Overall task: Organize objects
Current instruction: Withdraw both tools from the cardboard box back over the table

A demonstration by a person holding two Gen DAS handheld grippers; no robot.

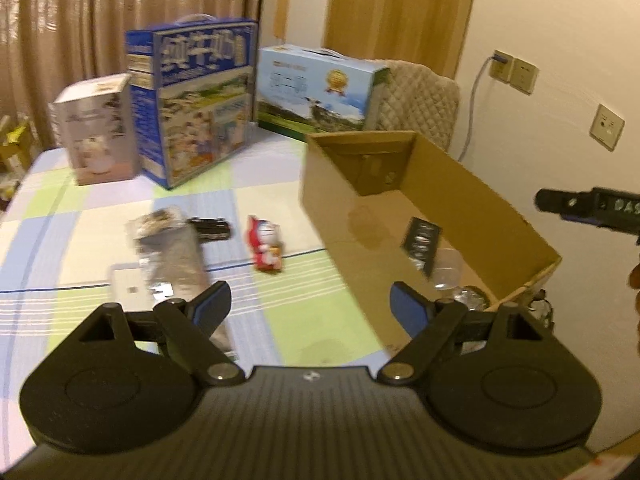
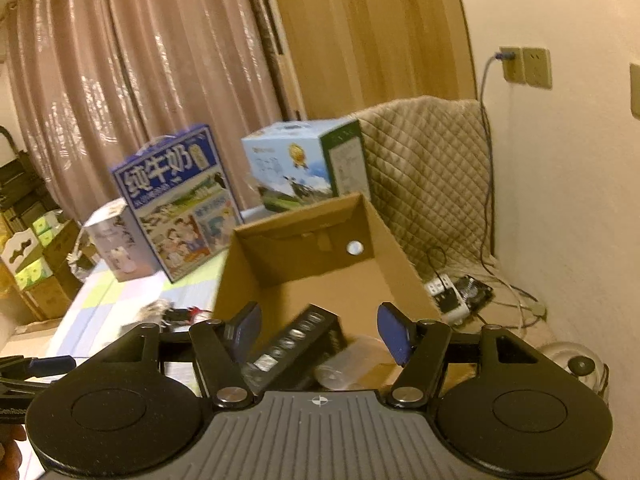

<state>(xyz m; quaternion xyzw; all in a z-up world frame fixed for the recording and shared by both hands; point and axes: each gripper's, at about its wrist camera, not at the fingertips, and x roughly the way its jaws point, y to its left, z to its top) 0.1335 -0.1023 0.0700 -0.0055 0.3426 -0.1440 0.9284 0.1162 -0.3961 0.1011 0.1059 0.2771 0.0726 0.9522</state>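
The left gripper (image 1: pixel 310 306) stands with its jaws wide apart and nothing between its blue pads; checked cloth shows through the gap. The right gripper (image 2: pixel 320 332) is also parted, about half as wide as it could go, and holds nothing: the black box (image 2: pixel 294 344) lies below the gap on the floor of the cardboard box (image 2: pixel 256 276), clear of both pads.

Materials and shapes:
- Cardboard box: brown, matte, rectangular, open-topped, with 1 round hole in its far wall
- Black box: long, flat, printed with a row of pale circles; just beside it at 3 o'clock lies a clear plastic cup (image 2: pixel 352 360)
- Table (image 1: pixel 60 208): covered in a soft cloth of pale blue, green and white squares
- Silver foil pouch (image 1: pixel 172 256): crinkled and glossy, at 10 o'clock from the left gripper
- Red toy figure (image 1: pixel 269 247): small, at 12 o'clock from the left gripper, near the cardboard box's left wall
- 3 printed cartons stand upright at the table's far edge, before ribbed curtains

View differences: only the left wrist view shows the pouch, the toy and a small dark object behind the pouch. Only the right wrist view shows a white power strip (image 2: pixel 446 296) and cables on the quilted seat at 2 o'clock.

Open room: bare cloth lies between the toy and the cardboard box, and the far half of the box floor is unoccupied
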